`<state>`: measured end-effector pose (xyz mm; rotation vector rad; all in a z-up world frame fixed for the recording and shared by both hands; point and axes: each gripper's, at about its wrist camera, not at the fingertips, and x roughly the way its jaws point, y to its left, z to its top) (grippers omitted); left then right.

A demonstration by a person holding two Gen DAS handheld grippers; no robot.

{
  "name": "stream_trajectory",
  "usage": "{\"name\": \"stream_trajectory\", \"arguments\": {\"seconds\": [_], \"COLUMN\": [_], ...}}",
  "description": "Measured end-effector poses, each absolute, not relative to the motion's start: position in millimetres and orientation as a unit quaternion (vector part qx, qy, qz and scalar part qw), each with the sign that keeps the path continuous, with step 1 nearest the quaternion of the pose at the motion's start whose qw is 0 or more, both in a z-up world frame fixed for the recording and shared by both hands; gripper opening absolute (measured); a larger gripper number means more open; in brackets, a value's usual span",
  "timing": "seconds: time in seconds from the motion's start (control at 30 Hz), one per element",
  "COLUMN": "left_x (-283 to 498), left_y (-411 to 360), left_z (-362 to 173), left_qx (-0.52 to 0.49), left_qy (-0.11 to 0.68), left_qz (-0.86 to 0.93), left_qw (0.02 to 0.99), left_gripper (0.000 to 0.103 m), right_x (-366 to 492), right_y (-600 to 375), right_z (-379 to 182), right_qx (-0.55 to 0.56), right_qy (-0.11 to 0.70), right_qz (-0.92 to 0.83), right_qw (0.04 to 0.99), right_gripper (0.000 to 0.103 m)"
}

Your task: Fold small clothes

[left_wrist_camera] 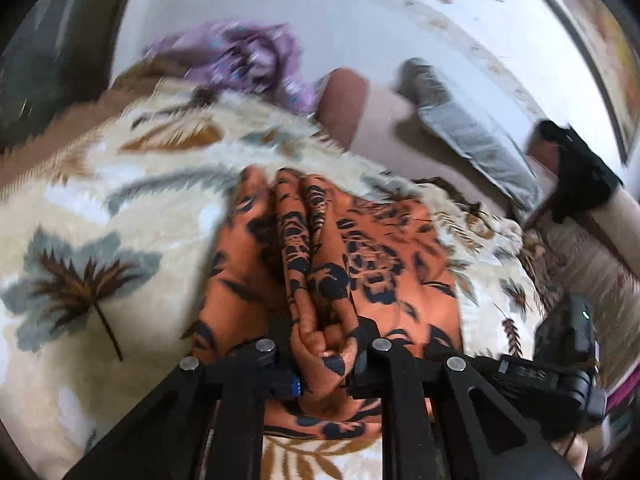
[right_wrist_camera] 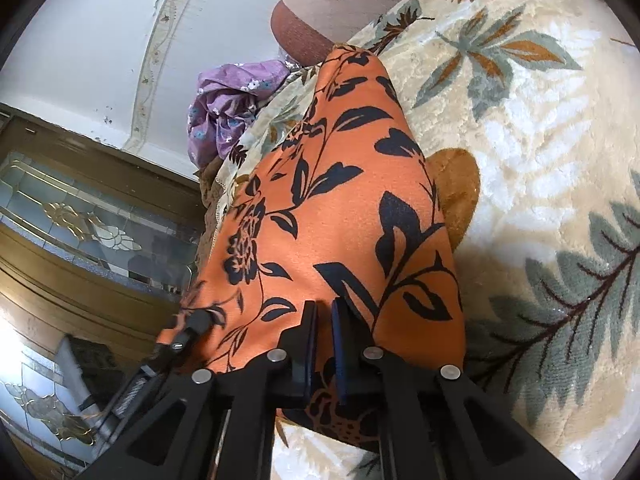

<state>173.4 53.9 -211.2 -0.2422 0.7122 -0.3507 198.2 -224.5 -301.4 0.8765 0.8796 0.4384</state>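
An orange garment (left_wrist_camera: pixel 372 256) with black flowers lies on a cream leaf-patterned blanket (left_wrist_camera: pixel 120 208). My left gripper (left_wrist_camera: pixel 320 356) is shut on a bunched fold of it, and the cloth rises in ridges between the fingers. In the right wrist view the same orange garment (right_wrist_camera: pixel 352 200) stretches away over the blanket (right_wrist_camera: pixel 520 128). My right gripper (right_wrist_camera: pixel 324 332) is shut on its near edge, with the blue pads almost together and cloth showing above and below them.
A crumpled purple flowered garment (left_wrist_camera: pixel 248 60) (right_wrist_camera: pixel 232 108) lies at the blanket's far edge. A wooden cabinet with patterned glass (right_wrist_camera: pixel 80 220) stands to the left. The right gripper's black body (left_wrist_camera: pixel 560 364) is close by at the lower right. White wall lies behind.
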Motion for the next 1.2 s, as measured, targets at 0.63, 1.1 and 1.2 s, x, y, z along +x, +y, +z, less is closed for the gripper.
{"name": "stream_trajectory", "arguments": {"seconds": [0.63,1.1,1.2], "left_x": [172,185,186], "left_y": [97,105,102], "left_z": [-215,-238,-238], "left_qx": [-0.134,-0.137,-0.133], "left_qy": [0.385,0.441,0.441], "left_qz": [-0.082,-0.059,-0.056], "left_qw": [0.909,0.885,0.886], "left_gripper": [0.046,0.058,0.059], "right_x": [227,306,317], "right_y": [-222,-194,-163], "right_z": [-230,-233,-222], "right_qx": [0.326,0.297,0.275], "right_qy": [0.429,0.47,0.479], "right_qz": [0.202,0.15,0.191], "right_qw": [0.817,0.818,0.811], "right_gripper": [0.014,0.015,0.015]}}
